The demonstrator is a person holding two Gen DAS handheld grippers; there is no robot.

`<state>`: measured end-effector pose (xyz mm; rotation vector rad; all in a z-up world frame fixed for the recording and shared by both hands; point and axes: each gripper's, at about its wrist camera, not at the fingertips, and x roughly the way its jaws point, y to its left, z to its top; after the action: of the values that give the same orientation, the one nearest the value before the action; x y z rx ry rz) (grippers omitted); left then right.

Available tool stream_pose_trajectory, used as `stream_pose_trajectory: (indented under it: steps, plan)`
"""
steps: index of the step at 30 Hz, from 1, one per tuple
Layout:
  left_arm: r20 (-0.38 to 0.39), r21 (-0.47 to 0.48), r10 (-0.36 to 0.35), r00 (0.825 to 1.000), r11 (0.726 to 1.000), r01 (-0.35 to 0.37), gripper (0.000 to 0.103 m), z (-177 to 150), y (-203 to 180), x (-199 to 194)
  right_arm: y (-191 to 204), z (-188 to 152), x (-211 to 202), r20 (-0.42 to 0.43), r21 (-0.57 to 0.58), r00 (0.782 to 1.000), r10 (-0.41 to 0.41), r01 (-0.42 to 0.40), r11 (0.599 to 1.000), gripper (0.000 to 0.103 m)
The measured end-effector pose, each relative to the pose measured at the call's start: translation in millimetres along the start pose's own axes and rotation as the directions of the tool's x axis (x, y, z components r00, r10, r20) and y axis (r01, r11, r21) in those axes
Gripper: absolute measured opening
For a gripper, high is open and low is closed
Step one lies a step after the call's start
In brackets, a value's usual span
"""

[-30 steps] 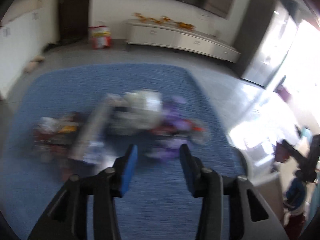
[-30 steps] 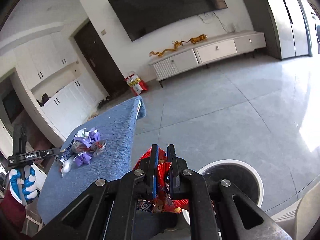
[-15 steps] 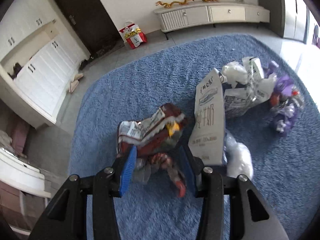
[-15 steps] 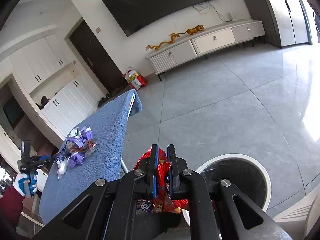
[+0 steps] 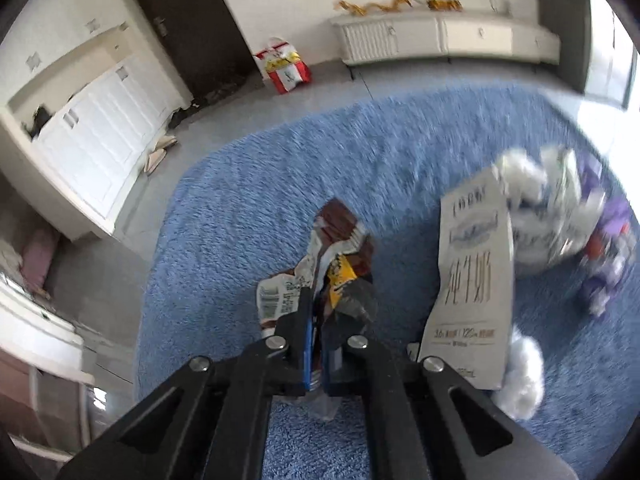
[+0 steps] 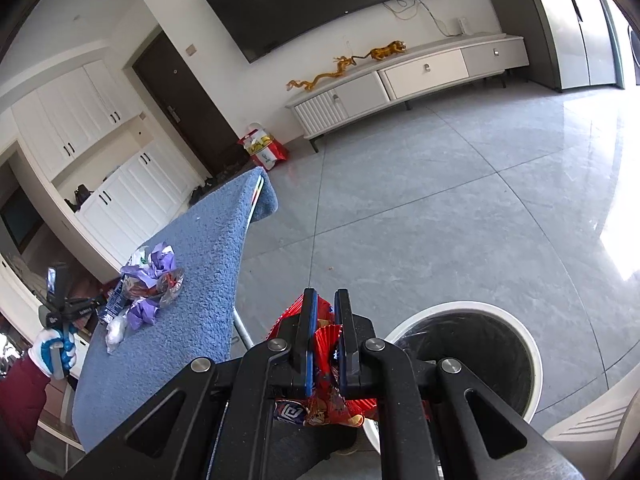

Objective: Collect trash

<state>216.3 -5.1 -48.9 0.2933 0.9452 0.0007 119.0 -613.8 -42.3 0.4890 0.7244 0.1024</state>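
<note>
The left tongs (image 5: 318, 320) are clenched on a crumpled brown snack wrapper (image 5: 336, 256), which sticks up and away from the tips, its long axis running roughly along the fingers. Just to the right of these tongs a flattened milk carton (image 5: 472, 276) lies on the blue cloth (image 5: 248, 208), lengthwise along the line the tongs point in, with white tissue and purple wrappers (image 5: 604, 256) farther right still. The left hand is plainly the nearer one to this pile.

The right tongs (image 6: 325, 324) are clenched on a red wrapper (image 6: 326, 384) that hangs below the tips. The white bin (image 6: 472, 356) stands on the floor just to the right of and below these tongs, its mouth open upward. The release probably turns on that offset: the red wrapper sits beside the rim, not over the opening, so a short shift rightward seems needed first.
</note>
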Motion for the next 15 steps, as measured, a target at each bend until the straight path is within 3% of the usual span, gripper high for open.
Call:
stream_pose_trajectory:
  steps: [4,7,10,15]
  plan:
    - [0.076,-0.080,-0.111,0.991,0.990,0.117,0.002,8.7,6.2,-40.3,-0.4,-0.5,-2.8,0.004,-0.001,1.000,0.000,0.000,1.000,0.008]
    - [0.143,-0.093,-0.240,0.960,0.963,0.255,0.002,19.2,-7.4,-73.7,-2.2,-0.7,-5.0,0.006,0.001,1.000,-0.005,0.005,1.000,0.008]
    - [0.188,-0.036,-0.365,0.912,0.925,0.378,0.002,31.2,-42.7,-100.6,-6.4,-2.1,-8.2,0.008,0.010,1.000,-0.017,0.017,1.000,0.008]
    - [0.190,0.083,-0.559,0.807,0.829,0.554,0.002,45.9,-120.5,-127.9,-17.3,-7.3,-13.1,0.009,0.030,0.999,-0.049,0.048,0.998,0.008]
